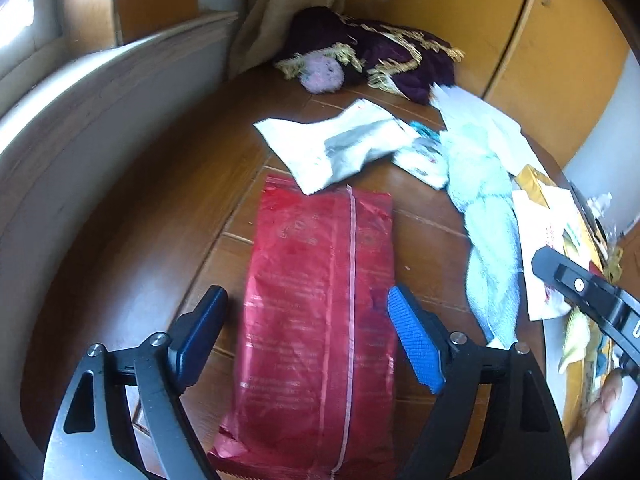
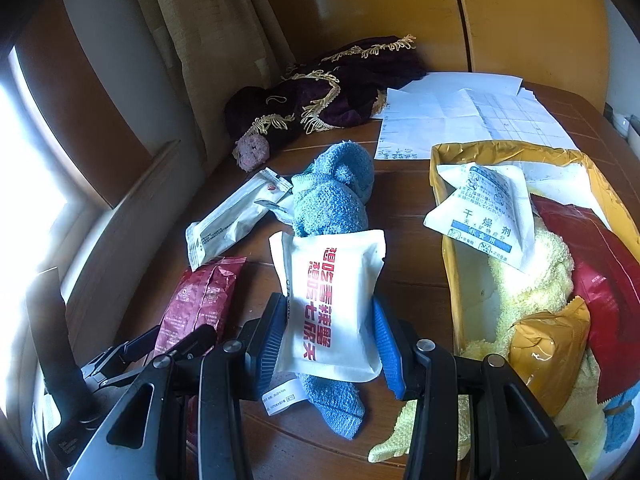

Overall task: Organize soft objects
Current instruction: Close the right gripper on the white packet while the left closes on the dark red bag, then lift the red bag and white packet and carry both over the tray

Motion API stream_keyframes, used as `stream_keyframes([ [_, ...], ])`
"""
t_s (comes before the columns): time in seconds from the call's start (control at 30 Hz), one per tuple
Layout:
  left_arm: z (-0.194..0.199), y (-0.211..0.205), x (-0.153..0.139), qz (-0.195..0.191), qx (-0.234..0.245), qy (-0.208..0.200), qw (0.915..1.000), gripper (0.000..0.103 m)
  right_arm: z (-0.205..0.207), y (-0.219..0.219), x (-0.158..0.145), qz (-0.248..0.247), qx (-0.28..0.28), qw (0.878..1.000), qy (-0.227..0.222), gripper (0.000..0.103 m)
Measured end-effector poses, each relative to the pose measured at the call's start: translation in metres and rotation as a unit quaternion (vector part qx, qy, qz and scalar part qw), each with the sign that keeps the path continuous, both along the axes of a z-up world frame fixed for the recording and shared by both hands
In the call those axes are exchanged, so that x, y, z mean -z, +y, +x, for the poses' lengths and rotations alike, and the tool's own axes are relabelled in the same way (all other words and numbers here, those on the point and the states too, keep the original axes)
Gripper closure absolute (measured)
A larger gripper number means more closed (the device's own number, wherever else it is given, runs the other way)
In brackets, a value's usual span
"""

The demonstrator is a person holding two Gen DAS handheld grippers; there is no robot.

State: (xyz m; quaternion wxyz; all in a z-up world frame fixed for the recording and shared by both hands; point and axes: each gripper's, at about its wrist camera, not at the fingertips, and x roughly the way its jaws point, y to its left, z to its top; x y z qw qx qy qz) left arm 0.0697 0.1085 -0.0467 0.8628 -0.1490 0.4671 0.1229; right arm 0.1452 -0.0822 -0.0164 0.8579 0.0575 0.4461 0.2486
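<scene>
- The white pouch [image 2: 332, 300] with red lettering sat between the jaws of the right gripper [image 2: 330, 344], which had closed against its two long edges; it seemed lifted just above the blue towel [image 2: 334, 196], though whether it was fully clear of the towel could not be told.
- The blue towel lay stretched along the middle of the desk [image 2: 412, 216], its far end rolled up, its near end under the pouch.
- The yellow box [image 2: 444, 184] stood at the right edge of the desk, already holding a white sachet [image 2: 480, 212], a yellow towel [image 2: 532, 280], a red bag [image 2: 600, 264] and a gold packet [image 2: 548, 348].
- The left gripper [image 1: 308, 340] hovered with its jaws wide apart, straddling the red packet [image 1: 320, 312] near the left edge, gripping nothing.
- A long white wrapper [image 2: 236, 216] lay beyond the red packet; a purple fringed cloth [image 2: 328, 92] and a small pinkish ball [image 2: 252, 152] sat at the far corner, with paper sheets [image 2: 452, 116] beside them.
- Risks, as I judged them: the pouch was held only by its soft edges, so it could buckle and slip out on the way to the box.
- The towel's loops might snag the pouch's corner and drag the towel along.
- The box looked crowded, so a careless drop could knock the sachet out over the rim.
- The left jaws, if closed off-centre, could crumple the slick red packet and squeeze it away.
</scene>
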Motion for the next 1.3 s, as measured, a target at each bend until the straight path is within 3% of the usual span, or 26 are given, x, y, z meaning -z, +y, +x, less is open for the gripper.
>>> stream_keyframes([
  [0.1, 0.001, -0.005, 0.001, 0.007, 0.008, 0.006, 0.9999, 0.021, -0.001, 0.001, 0.0, -0.001, -0.003, 1.0, 0.0, 0.058],
  [0.23, 0.005, -0.023, 0.007, 0.075, 0.03, 0.024, 0.9964, 0.02, -0.001, 0.002, 0.001, -0.001, -0.005, 1.0, -0.001, 0.058],
  [0.37, 0.002, -0.023, 0.008, 0.077, 0.025, 0.009, 0.9967, 0.021, -0.001, 0.0, 0.002, 0.001, -0.003, 1.0, 0.001, 0.058],
  [0.43, 0.0, -0.022, 0.007, 0.078, 0.019, 0.005, 0.9968, 0.028, -0.001, -0.001, 0.001, 0.002, -0.002, 1.0, 0.0, 0.058],
  [0.63, -0.007, -0.017, 0.003, 0.055, 0.018, -0.005, 0.9983, 0.038, -0.003, -0.006, -0.003, 0.016, 0.001, 1.0, -0.008, 0.058],
  [0.93, -0.019, -0.008, -0.003, -0.029, 0.008, -0.02, 0.9993, 0.04, -0.011, -0.015, -0.013, 0.041, -0.003, 0.999, -0.025, 0.058],
  [1.3, -0.029, -0.014, -0.013, -0.061, 0.003, -0.037, 0.9974, 0.041, -0.018, -0.021, -0.015, 0.056, -0.014, 0.998, -0.023, 0.058],
])
